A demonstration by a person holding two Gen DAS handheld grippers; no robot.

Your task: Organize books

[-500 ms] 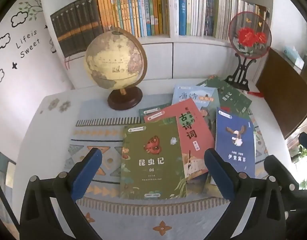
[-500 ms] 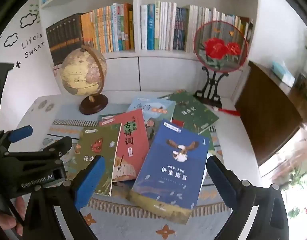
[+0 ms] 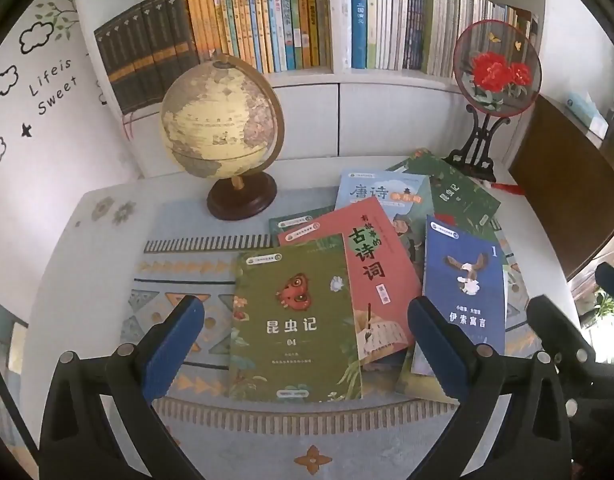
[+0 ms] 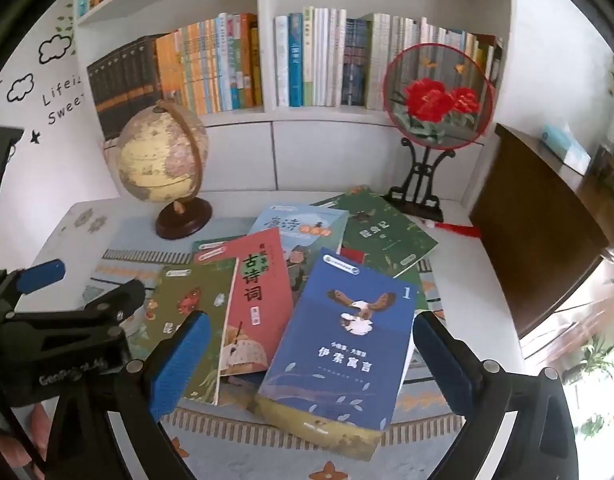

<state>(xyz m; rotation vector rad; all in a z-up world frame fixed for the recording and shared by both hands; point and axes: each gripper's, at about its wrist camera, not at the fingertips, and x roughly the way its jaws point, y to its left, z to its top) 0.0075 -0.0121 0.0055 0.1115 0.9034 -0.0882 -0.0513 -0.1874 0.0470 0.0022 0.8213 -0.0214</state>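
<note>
A loose heap of thin paperback books lies on the patterned grey woven mat point(image 3: 211, 240) that covers the white table point(image 3: 67, 264), right of centre. Six covers can be counted with any certainty: an olive-green book with a red butterfly point(image 3: 295, 320) nearest the left side, a salmon-red book with large dark characters point(image 3: 367, 276) overlapping its far right edge, a dark blue book with a flying eagle point(image 4: 343, 344) on top at the right, a pale blue book point(image 3: 381, 192) behind these, a dark green book point(image 4: 383, 236) farthest back, and one more green cover point(image 3: 297, 222) peeping out under the red one. More may be buried.

The olive-green book lies straight ahead of the left gripper point(image 3: 307, 344), framed between its blue-padded jaws, its long axis running away from the camera. The blue book lies the same way before the right gripper point(image 4: 311, 356), tilted slightly and propped on the heap. Each gripper therefore has its own nearest book; both stand spread wide and pinch nothing, hovering short of the covers.

Beyond the heap stand one cream globe on a dark wooden base point(image 3: 223, 124) to the left and one round embroidered fan with red flowers on a black stand point(image 4: 435, 96) to the right. Behind them a white bookcase point(image 3: 335, 16) holds upright rows of books. Probably the job is gathering the heap into one squared stack.
</note>
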